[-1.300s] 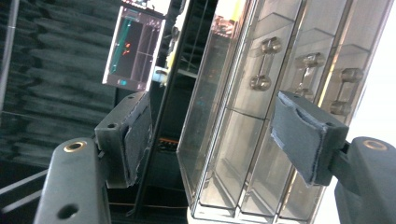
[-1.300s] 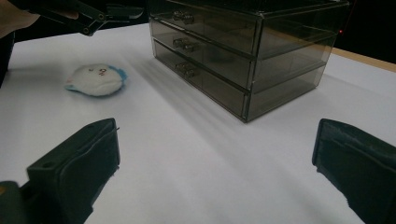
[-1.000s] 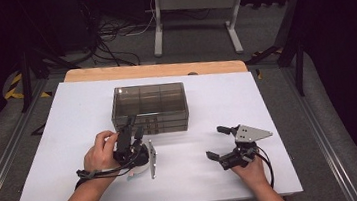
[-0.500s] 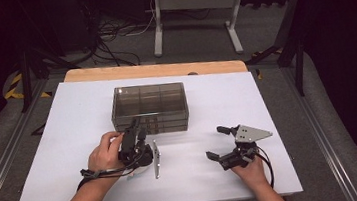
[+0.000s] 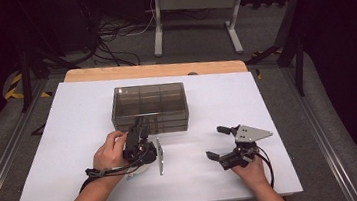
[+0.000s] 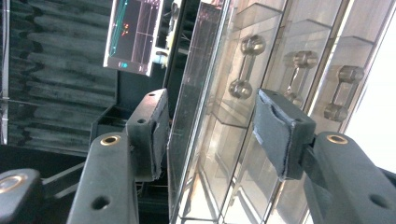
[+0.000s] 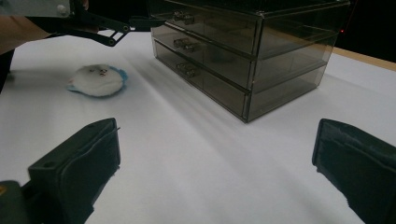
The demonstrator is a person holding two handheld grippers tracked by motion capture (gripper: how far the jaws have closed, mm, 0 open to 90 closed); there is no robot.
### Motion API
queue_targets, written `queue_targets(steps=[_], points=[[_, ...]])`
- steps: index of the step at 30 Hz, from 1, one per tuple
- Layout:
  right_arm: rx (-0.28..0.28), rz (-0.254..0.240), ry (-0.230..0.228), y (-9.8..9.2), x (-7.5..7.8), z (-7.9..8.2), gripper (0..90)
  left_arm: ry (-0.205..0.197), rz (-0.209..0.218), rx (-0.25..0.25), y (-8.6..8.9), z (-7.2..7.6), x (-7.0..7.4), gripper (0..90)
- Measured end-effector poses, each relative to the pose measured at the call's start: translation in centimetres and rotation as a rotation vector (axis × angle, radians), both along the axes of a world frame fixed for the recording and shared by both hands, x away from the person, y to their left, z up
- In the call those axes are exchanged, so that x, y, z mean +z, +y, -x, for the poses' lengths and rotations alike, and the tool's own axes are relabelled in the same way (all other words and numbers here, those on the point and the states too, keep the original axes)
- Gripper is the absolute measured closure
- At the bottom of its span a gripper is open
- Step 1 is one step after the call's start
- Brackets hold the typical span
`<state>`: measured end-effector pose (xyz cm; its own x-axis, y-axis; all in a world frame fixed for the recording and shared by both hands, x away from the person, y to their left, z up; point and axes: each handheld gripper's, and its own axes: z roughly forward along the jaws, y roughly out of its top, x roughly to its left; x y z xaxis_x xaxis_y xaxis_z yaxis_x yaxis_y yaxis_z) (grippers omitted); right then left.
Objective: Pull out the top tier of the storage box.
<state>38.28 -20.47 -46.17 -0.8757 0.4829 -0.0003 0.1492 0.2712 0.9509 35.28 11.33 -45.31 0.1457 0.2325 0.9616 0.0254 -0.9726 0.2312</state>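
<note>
Smoked-clear drawer box (image 5: 149, 108) stands on the white desk (image 5: 63, 122), toward its far middle; three drawers stacked, each with a small clear handle (image 6: 246, 66) on the front facing the person. Left tongs (image 5: 139, 135) are up against the box front, at its left part; in the left gripper view the box's top edge and front lie between the two pads, which stand apart from it. Jaws half spread and have just been closing; nothing pinched. Small white plush toy (image 7: 97, 80) with a blue edge lies on the desk in front of the box, beside the left hand (image 5: 109, 152). Right tongs (image 5: 226, 143) rest well to the right of the box front, jaws wide, bare desk between them.
</note>
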Motion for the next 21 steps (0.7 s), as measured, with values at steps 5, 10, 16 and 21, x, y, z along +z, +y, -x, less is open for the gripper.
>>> queue_targets(steps=[5, 10, 16, 21], points=[[0.003, -0.002, -0.001, 0.0, 0.0, 0.0, 1.5, 0.022, -0.028, 0.000, -0.3, -0.4, -0.5, 53.0], [0.006, -0.003, 0.000, 0.0, 0.0, 0.0, 1.5, 0.006, -0.045, 0.015, -0.6, -0.6, -1.0, 58.8], [0.008, -0.002, 0.001, 0.0, 0.0, 0.0, 1.5, -0.003, -0.055, 0.020, -0.7, -0.9, -1.2, 63.8], [0.015, -0.003, 0.004, 0.1, 0.0, 0.0, 1.7, -0.002, -0.075, 0.021, -0.8, -0.9, -1.3, 71.6]])
